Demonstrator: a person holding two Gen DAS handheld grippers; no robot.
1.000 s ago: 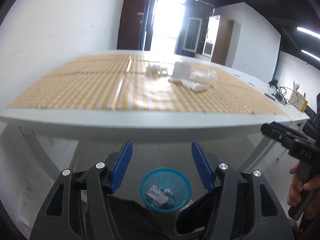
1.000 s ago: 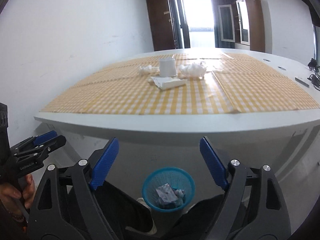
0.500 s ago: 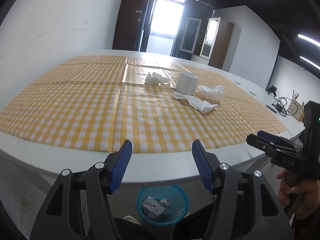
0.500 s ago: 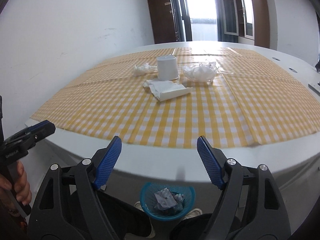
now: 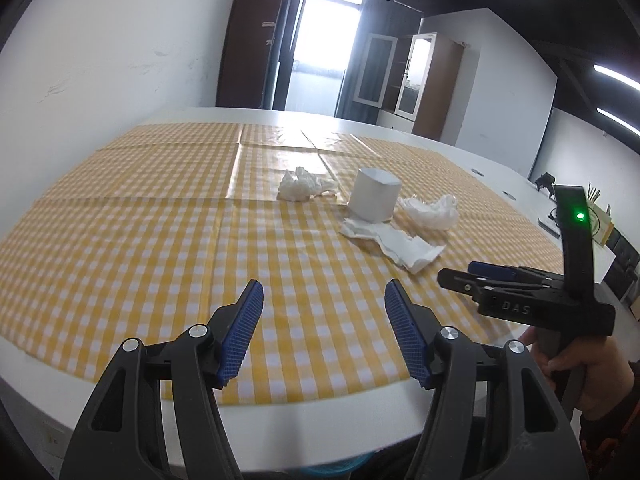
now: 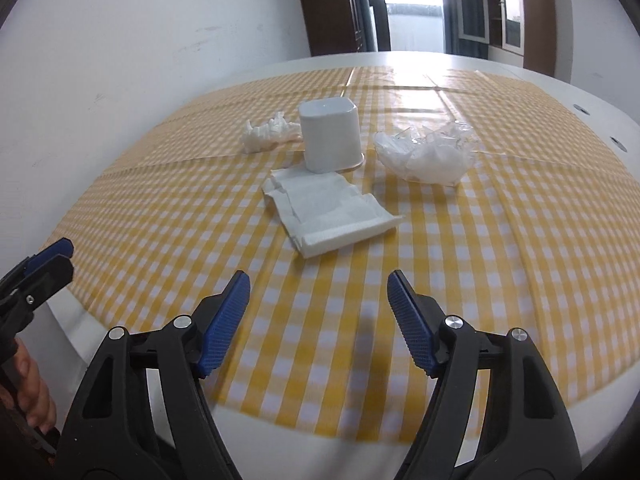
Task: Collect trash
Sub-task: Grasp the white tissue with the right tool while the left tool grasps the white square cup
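Left tongs [image 5: 324, 304] apart, nothing between, over near desk [image 5: 320, 428] edge. Right tongs [image 6: 318, 300] apart too, jaws just been closing, nothing between. Trash mid-desk on yellow check cloth [image 6: 460, 264]: flat napkin [image 6: 328, 212] nearest, touching upturned white cup [image 6: 330, 140]; crumpled tissue [image 6: 268, 132] left of cup, crumpled plastic wrap [image 6: 428, 156] right.

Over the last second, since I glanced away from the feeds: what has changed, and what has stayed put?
Both grippers came up from over the blue mesh bin under the table edge and moved forward over the yellow checked tablecloth. The right gripper has just been closing a little, nothing between its jaws; the left gripper is open and empty. The white upturned cup, flat paper napkin and two crumpled wads stayed put.
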